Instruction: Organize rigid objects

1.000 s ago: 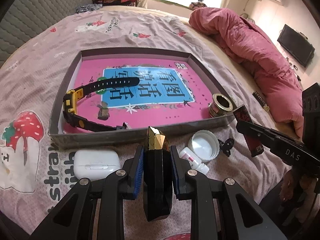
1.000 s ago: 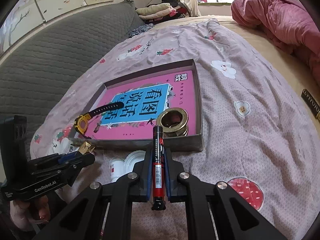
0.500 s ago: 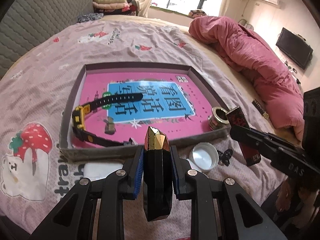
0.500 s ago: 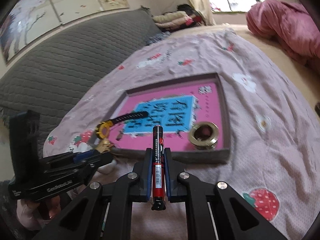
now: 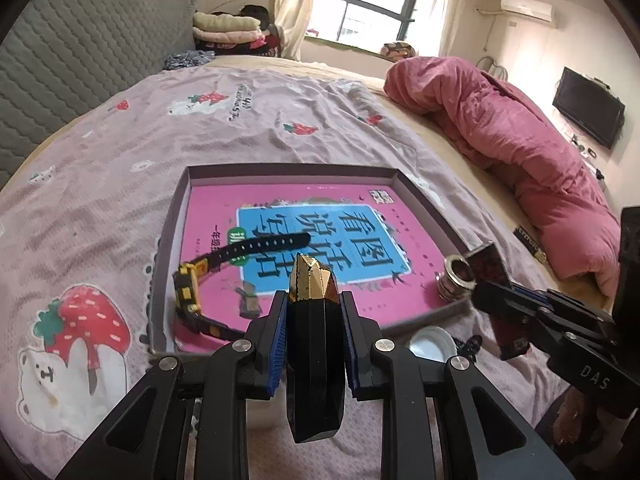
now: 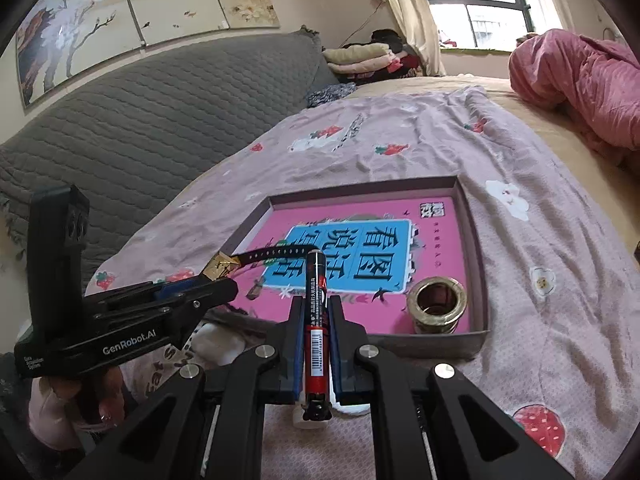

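Black bottle, one: a faceted black bottle with a gold cap (image 5: 315, 340) is pinched between the pads of the left gripper (image 5: 314, 304), held in the air over the near edge of the tray.
Battery, one: a red and black battery (image 6: 316, 320) is clamped upright between the pads of the right gripper (image 6: 316, 308), above the bed just short of the tray.
Tray, one: a shallow grey tray (image 5: 424, 204) lies on the bedsheet (image 5: 240, 128), lined with a pink and blue book (image 5: 328, 236).
In the tray: one black and yellow watch (image 5: 192, 288) at the left, one brass ring (image 6: 437, 304) at the near right corner, one small dark piece (image 5: 249, 300) on the book.
Outside the tray: one white lid (image 5: 434, 346) on the sheet by the near wall.
Left view only: the white lid, a wall television (image 5: 588, 108), the battery seen side-on.
Right view only: a wall painting (image 6: 132, 12), the grey headboard (image 6: 152, 120), a hand (image 6: 60, 408) under the left gripper's handle.
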Motion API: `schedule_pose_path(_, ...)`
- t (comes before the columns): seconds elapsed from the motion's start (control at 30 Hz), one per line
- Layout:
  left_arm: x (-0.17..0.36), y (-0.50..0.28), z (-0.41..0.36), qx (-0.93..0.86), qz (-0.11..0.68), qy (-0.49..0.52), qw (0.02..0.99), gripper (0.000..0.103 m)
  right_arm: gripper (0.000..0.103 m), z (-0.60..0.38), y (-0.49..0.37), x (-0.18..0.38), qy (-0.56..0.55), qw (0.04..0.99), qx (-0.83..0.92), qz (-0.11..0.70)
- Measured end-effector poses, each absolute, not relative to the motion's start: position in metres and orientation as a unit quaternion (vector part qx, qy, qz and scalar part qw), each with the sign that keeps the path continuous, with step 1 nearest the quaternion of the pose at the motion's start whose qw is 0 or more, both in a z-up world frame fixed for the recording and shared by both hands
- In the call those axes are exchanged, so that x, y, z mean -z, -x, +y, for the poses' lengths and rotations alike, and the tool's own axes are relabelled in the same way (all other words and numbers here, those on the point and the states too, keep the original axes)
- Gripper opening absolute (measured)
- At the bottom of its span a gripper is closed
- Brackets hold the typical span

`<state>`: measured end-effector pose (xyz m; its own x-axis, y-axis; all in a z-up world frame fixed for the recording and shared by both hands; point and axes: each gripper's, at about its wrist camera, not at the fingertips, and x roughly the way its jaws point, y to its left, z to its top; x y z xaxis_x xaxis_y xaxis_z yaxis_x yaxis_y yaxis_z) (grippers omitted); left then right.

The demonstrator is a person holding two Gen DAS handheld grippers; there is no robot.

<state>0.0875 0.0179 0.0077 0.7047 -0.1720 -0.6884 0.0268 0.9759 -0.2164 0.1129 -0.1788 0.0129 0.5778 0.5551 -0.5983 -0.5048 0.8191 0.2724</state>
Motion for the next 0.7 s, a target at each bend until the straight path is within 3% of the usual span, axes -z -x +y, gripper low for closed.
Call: schedule_pose_path(0.7, -0.01, -0.11, 0.028, 0.048, 0.365, 0.104, 0.924, 0.025, 0.011, -0.179, -0.138, -0.023, -0.059, 0.903, -0.285, 0.316)
